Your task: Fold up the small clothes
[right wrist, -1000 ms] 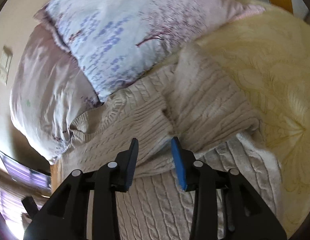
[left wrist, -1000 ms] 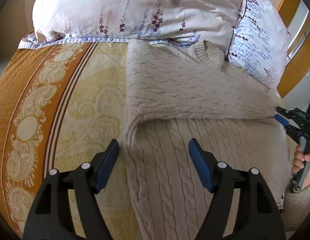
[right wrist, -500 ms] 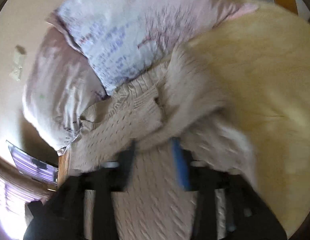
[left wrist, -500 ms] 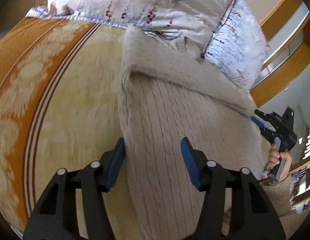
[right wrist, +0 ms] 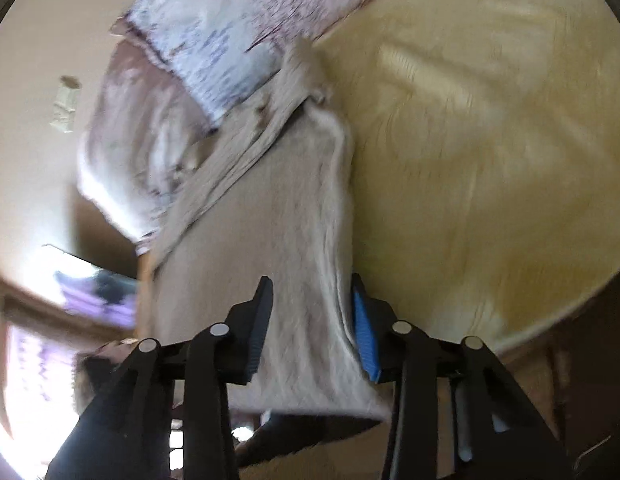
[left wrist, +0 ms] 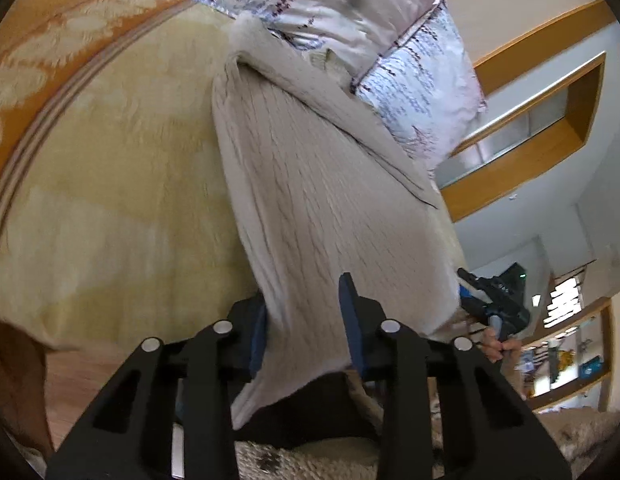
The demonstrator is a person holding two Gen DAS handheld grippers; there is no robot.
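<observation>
A beige cable-knit sweater (left wrist: 310, 184) lies on the yellow bedspread (left wrist: 118, 200), its sleeve folded across near the pillows. Its hem hangs over the bed's front edge. My left gripper (left wrist: 304, 320) is open, with the hem's left corner between its blue pads without being clamped. My right gripper (right wrist: 311, 320) is open too, with the hem's right corner (right wrist: 310, 280) between its pads. The right gripper (left wrist: 489, 300) also shows in the left wrist view, at the sweater's far corner.
Two floral pillows (left wrist: 349, 12) lie against the sweater's collar end at the head of the bed. An orange patterned border (left wrist: 50, 40) runs along the bedspread's left. A knitted rug (left wrist: 310, 460) lies on the floor below the bed edge.
Both grippers have pulled back and dropped from the middle of the sweater to its hem at the bed's edge. Each now has a hem corner between its pads. Both views are tilted and blurred.
</observation>
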